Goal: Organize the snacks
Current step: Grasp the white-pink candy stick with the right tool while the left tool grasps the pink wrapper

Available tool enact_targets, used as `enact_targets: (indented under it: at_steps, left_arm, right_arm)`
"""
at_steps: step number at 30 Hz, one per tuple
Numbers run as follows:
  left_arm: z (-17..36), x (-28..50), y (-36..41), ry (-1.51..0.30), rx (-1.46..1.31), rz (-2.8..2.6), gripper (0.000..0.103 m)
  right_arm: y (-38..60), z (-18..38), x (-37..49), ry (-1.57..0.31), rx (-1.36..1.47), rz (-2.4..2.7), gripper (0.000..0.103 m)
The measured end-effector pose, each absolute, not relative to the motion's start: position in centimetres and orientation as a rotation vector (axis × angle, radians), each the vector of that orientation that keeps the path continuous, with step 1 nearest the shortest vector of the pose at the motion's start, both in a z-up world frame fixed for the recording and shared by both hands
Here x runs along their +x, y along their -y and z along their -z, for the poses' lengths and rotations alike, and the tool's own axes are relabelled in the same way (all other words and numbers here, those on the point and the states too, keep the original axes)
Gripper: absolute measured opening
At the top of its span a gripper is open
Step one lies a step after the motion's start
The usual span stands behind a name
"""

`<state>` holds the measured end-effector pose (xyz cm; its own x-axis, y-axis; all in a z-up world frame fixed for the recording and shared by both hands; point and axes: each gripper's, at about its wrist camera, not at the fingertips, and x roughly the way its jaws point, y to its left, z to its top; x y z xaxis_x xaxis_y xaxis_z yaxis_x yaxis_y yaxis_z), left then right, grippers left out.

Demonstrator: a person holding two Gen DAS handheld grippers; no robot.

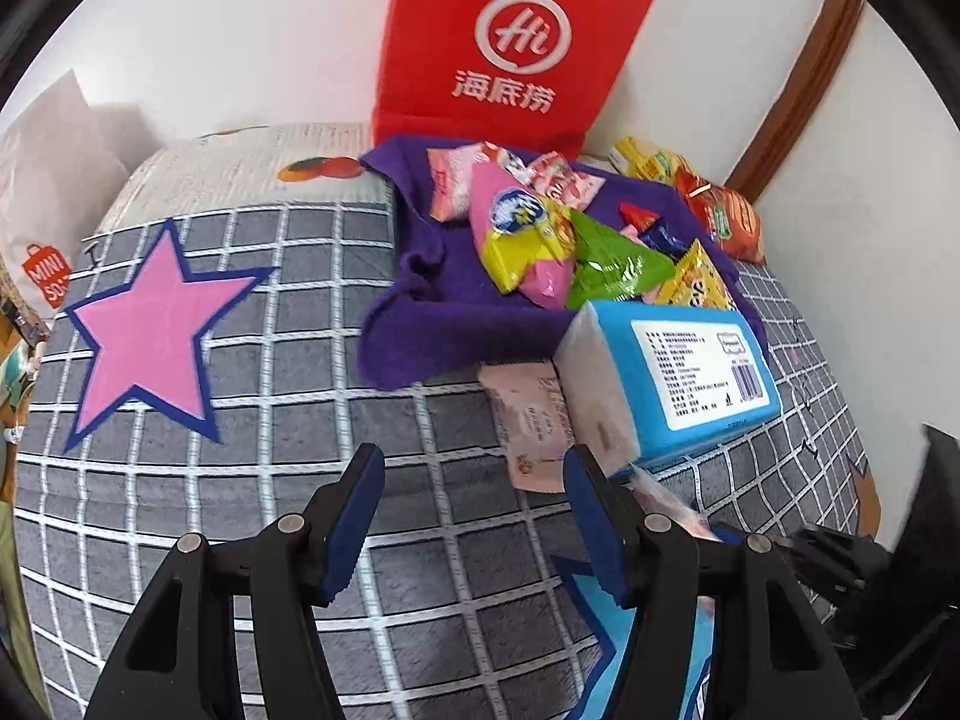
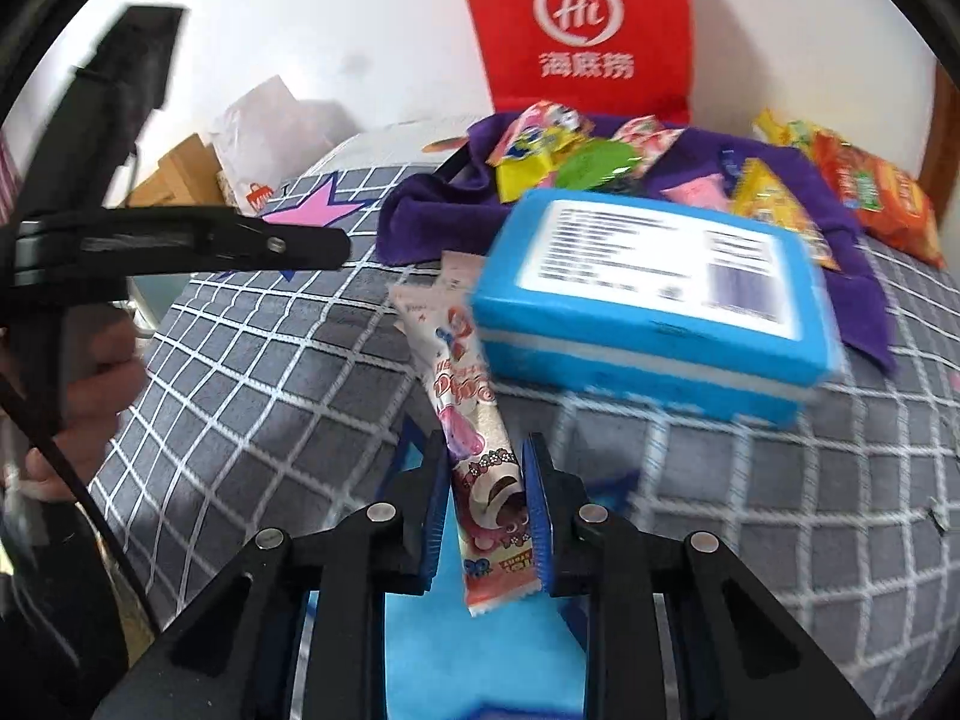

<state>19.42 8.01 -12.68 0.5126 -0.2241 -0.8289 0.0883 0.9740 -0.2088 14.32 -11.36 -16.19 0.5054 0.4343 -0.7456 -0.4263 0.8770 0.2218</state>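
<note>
My right gripper (image 2: pixel 485 444) is shut on a long pink-and-white snack packet (image 2: pixel 468 420), which sticks up and forward from between the blue pads. Just behind it lies a blue tissue pack (image 2: pixel 648 300), also seen in the left wrist view (image 1: pixel 666 372). Another pale pink packet (image 1: pixel 531 420) lies flat beside that pack. My left gripper (image 1: pixel 474 453) is open over the checked bedcover (image 1: pixel 270 420), nothing between its fingers. Several snack bags, pink-yellow (image 1: pixel 522 228), green (image 1: pixel 612 264) and orange (image 1: pixel 726 216), are heaped on a purple cloth (image 1: pixel 420 312).
A red paper bag (image 1: pixel 510 42) stands against the white wall behind the heap. A white shopping bag (image 1: pixel 48 228) leans at the far left. A pink star (image 1: pixel 150 330) is printed on the cover. A hand (image 2: pixel 102 372) holds the left gripper at the left.
</note>
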Motion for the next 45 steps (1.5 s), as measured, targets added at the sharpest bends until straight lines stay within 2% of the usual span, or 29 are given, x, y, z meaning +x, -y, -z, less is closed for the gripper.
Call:
enact_targets:
  at_steps: [8,13,20,25,36,44,45]
  left_arm:
    - [15.3,21.2,-6.0,-1.069,-0.117,0.17,0.06]
    - [16.3,22.1,-5.6,-1.078,-0.142,0.2,0.059]
    - [18.1,23.1,-4.4,-1.102,-0.102,0.229,0.058]
    - [18.2,22.8,-5.0,-1.093,-0.086,0.202,0.053]
    - [17.3,23.2,-6.0,-1.096,-0.11,0.216,0.051]
    - [18.7,23.6,-2.9,-1.052,0.079,0.168,0.051]
    - [18.8,23.5,-2.7,-1.048,0.105,0.16,0.049]
  right_arm:
    - [18.6,15.6,11.7,-0.866,0.053,-0.39,0.023]
    - [21.8,18.0,12.7,-0.919,0.107,-0.312,0.023]
    - [22.3,19.5,13.6,-0.925,0.121,-0.305,0.026]
    - [22.4,20.4,14.4,-0.937,0.139,-0.306,0.026]
    - [22.5,20.7,14.9,-0.923,0.145,-0.319,0.027]
    - [22.7,21.0,15.1,-0.906,0.176,-0.328,0.026]
    - [22.7,21.0,15.1,-0.904,0.177,-0.326,0.026]
